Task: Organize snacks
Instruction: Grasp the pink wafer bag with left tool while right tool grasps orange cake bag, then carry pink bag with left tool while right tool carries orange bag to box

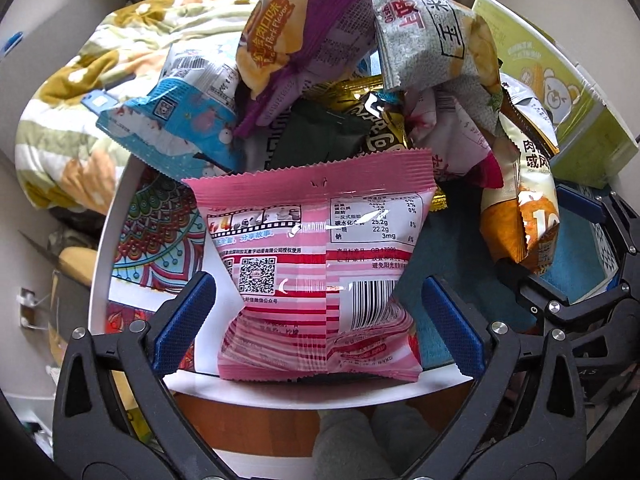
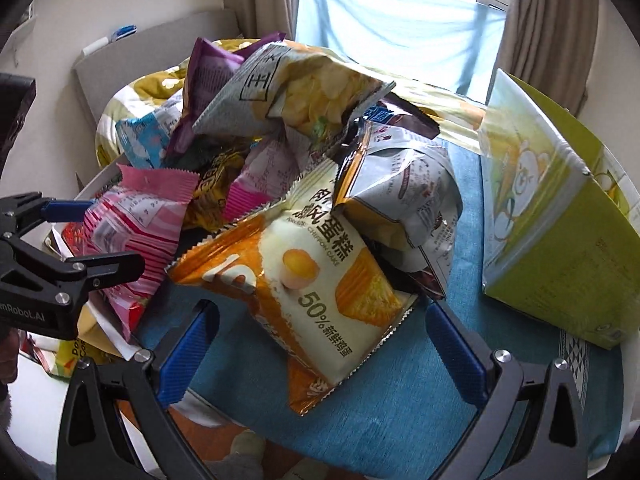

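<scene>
A pink snack pack (image 1: 312, 264) lies on its front at the near side of a heap of snack bags (image 1: 344, 80). My left gripper (image 1: 318, 312) is open, its blue pads on either side of the pack's lower half, just clear of it. An orange chiffon cake pack (image 2: 316, 292) leans on the same heap above a teal cloth (image 2: 400, 400). My right gripper (image 2: 320, 344) is open around that pack's lower end. The right wrist view also shows the left gripper (image 2: 100, 236) at the pink pack (image 2: 132, 216).
The heap holds a purple bag (image 1: 320, 20), a grey chip bag (image 1: 432, 36), a blue bag (image 1: 176, 120) and a gold one (image 1: 376, 120). A green carton (image 2: 560, 216) stands at the right. The round white table rim (image 1: 304, 398) is near. A bed with a flowered quilt (image 1: 80, 100) lies behind.
</scene>
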Demonstrator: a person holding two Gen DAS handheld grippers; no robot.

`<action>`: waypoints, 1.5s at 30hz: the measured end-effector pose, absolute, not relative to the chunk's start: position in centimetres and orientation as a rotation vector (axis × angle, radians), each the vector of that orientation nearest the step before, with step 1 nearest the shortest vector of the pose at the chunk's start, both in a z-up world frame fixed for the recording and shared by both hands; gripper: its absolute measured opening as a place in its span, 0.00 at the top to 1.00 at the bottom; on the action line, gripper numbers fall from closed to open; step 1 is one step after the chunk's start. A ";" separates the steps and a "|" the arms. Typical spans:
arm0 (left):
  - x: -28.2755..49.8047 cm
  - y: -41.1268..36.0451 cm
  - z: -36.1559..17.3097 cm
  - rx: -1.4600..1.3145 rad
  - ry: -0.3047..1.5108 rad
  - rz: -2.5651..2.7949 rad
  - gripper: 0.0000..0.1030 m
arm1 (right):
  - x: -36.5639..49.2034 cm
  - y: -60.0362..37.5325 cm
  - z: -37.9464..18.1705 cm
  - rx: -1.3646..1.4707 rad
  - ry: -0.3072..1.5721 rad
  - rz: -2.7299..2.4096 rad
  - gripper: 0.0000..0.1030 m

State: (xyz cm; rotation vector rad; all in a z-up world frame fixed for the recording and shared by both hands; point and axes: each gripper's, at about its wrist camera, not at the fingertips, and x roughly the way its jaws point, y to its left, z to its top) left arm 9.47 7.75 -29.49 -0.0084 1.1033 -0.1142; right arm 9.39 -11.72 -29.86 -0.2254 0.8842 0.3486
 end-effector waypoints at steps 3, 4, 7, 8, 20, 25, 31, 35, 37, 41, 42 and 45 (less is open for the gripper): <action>10.0 7.5 -30.1 -0.002 1.121 -0.108 0.11 | 10.0 -11.3 -30.5 -0.265 0.876 0.377 0.00; 10.1 7.5 -30.2 0.002 1.124 -0.100 0.16 | 10.1 -11.2 -30.6 -0.273 0.874 0.388 0.00; 10.5 7.4 -30.3 0.003 1.130 -0.095 0.20 | 10.4 -10.8 -30.7 -0.284 0.867 0.416 0.01; 10.5 7.4 -30.4 0.002 1.129 -0.094 0.22 | 10.5 -10.7 -30.7 -0.283 0.865 0.419 0.01; 10.2 7.3 -29.9 -0.005 1.122 -0.081 0.34 | 12.7 -10.9 -31.3 -0.231 0.890 0.390 0.21; 9.8 7.4 -28.7 -0.014 1.100 -0.088 0.35 | 12.7 -11.2 -31.0 -0.210 0.905 0.391 0.31; 9.0 7.8 -26.2 -0.002 1.062 -0.092 0.35 | 11.7 -12.0 -29.7 -0.157 0.908 0.387 0.32; 8.3 7.9 -24.1 -0.001 1.033 -0.100 0.35 | 10.5 -12.2 -28.3 -0.129 0.899 0.384 0.33; 7.7 7.6 -23.0 0.003 1.021 -0.105 0.35 | 10.0 -12.3 -27.5 -0.118 0.892 0.386 0.33; 7.2 7.3 -20.6 0.010 0.987 -0.123 0.35 | 9.0 -12.3 -25.7 -0.101 0.873 0.383 0.33; 7.1 7.1 -20.1 0.009 0.978 -0.130 0.35 | 8.8 -12.4 -25.2 -0.094 0.868 0.379 0.33; 7.1 6.4 -18.3 0.010 0.950 -0.157 0.35 | 8.3 -12.5 -23.5 -0.077 0.848 0.357 0.33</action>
